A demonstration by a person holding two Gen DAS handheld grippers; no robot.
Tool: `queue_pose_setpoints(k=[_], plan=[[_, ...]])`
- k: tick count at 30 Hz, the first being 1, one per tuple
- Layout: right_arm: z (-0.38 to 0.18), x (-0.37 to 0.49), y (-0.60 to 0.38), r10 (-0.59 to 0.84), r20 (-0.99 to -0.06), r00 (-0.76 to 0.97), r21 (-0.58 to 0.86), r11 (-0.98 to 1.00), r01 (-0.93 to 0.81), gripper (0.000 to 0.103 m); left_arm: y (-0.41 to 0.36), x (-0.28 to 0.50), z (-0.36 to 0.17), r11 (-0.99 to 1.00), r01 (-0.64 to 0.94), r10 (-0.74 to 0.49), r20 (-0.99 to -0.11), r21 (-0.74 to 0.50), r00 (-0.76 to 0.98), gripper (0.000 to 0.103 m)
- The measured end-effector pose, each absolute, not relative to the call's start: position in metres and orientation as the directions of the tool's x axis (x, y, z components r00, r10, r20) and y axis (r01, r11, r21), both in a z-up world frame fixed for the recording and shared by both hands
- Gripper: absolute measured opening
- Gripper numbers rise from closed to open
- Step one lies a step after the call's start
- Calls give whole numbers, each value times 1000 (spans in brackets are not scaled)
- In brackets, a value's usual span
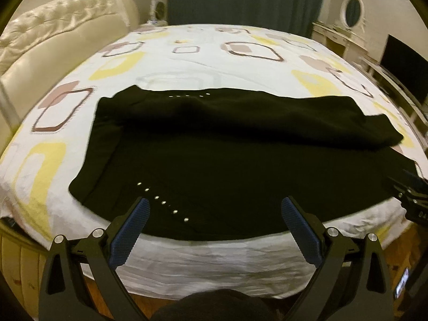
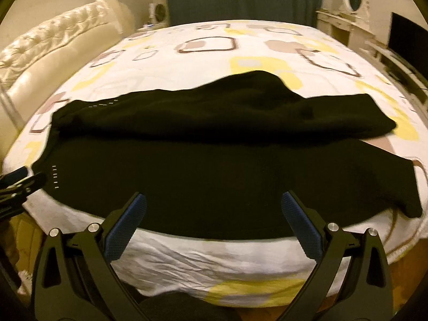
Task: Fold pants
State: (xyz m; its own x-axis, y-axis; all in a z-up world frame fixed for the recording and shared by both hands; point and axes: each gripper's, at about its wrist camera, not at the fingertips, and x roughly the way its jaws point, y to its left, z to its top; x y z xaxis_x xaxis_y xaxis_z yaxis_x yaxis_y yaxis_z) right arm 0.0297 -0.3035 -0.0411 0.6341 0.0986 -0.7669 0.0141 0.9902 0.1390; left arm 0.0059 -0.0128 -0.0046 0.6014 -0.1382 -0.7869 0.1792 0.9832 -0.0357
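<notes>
Pants [image 1: 214,160], black, lay spread across the near part of the bed [image 1: 187,61], reaching down to its near edge at 6 o'clock. Far leg was bunched in a ridge from 9 to 3 o'clock in both views; near leg lay flatter. Two rows of small bright studs [image 1: 161,202] showed toward the 9 o'clock end, one near, one far. Cuffs trailed off toward 3 o'clock.

Left gripper [image 1: 214,214] hovered just off the near edge, jaws spread wide, holding nothing. Right gripper [image 2: 214,208] the same: jaws released, empty, above the near hem. Each tool showed at the margin of the other's view.

Judgement: fold not properly begun; cloth lay loose and uneven.

Risks noted:
- Black on black hid the layers. A pinch at the edge could take one layer only, and the leg would peel apart on lifting.
- The humped far leg could trap a crease if the near leg were laid over it unsmoothed.
- Cloth at the bed's near edge could slide off if dragged toward 6 o'clock.
- Jaws biting too deep could catch the patterned sheet [image 2: 187,262] too.
</notes>
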Motion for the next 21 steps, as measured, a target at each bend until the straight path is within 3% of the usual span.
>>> queue_pose_setpoints(k=[5,11,14,21], plan=[[-21,56,-317,278,-713,644,266,957,-119,101,7,31,8,959,276,-222,-790,-70,571,98],[5,140,-338,362,-693,624,295,931,-213,101,46,95,35,938,345,-245,-773,-36,585,98],[1,190,-341,349,-739,577,257,937,-237,101,81,148,38,905,359,-395,-769,-229,504,98],[-37,282,-338,342,-843,415,238,929,-284,101,136,270,-22,914,214,-395,-871,-343,291,98]])
